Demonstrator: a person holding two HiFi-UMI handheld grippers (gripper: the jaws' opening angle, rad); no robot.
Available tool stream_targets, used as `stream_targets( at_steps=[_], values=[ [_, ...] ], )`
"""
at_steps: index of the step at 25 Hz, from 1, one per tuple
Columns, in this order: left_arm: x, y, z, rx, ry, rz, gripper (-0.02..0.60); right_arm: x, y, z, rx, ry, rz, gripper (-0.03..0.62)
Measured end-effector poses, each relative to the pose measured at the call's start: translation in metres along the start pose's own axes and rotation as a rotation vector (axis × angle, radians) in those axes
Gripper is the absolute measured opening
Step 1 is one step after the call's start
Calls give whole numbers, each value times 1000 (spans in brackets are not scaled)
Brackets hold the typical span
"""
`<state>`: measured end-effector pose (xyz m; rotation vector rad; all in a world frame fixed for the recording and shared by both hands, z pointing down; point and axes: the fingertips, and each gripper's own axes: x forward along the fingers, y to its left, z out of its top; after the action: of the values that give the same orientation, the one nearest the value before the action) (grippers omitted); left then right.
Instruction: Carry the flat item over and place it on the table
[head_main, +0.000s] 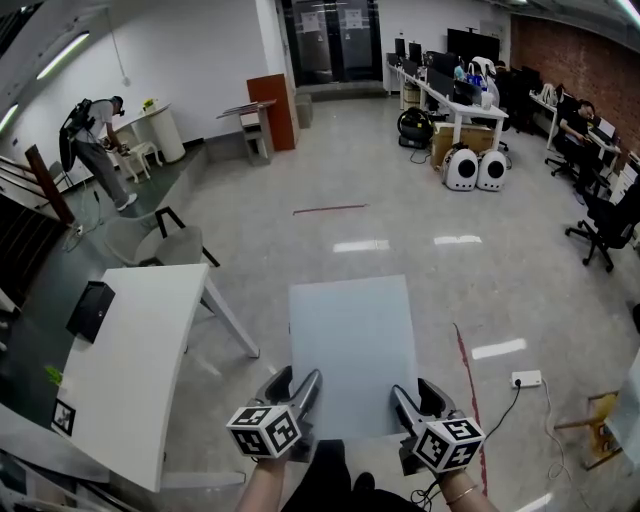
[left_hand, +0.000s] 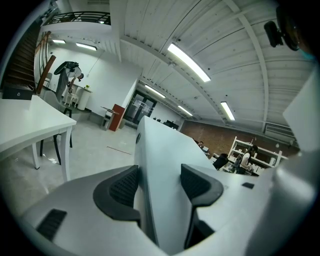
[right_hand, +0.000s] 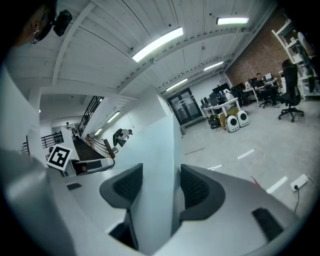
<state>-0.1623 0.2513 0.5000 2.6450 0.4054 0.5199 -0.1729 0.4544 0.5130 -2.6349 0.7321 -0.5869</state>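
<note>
A pale grey-blue flat board (head_main: 353, 350) hangs level above the floor in front of me. My left gripper (head_main: 297, 392) is shut on its near left edge, my right gripper (head_main: 417, 397) on its near right edge. In the left gripper view the board (left_hand: 160, 150) runs away between the dark ribbed pads (left_hand: 125, 187). The right gripper view shows the board (right_hand: 157, 160) clamped the same way between its pads (right_hand: 192, 187). The white table (head_main: 140, 360) stands to my left, a little apart from the board.
A black box (head_main: 90, 308) lies on the table's far end, a marker tag (head_main: 63, 416) near its front. A grey chair (head_main: 165, 240) stands behind the table. A floor socket with cable (head_main: 526, 379) lies right. Desks, office chairs and people are far off.
</note>
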Motion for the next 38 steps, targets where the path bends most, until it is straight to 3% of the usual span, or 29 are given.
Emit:
stream_targets(
  at_steps=[7, 20, 31, 38],
  values=[
    [55, 46, 36, -11, -6, 12, 268, 78, -6, 26, -10, 5, 7, 233],
    [145, 183, 134, -32, -38, 93, 265, 274, 22, 73, -28, 59, 70, 233],
    [141, 286, 185, -99, -117, 265, 264, 397, 83, 86, -83, 156, 235, 233],
    [119, 359, 208, -155, -207, 455, 264, 487, 137, 81, -147, 243, 422, 232]
  ],
)
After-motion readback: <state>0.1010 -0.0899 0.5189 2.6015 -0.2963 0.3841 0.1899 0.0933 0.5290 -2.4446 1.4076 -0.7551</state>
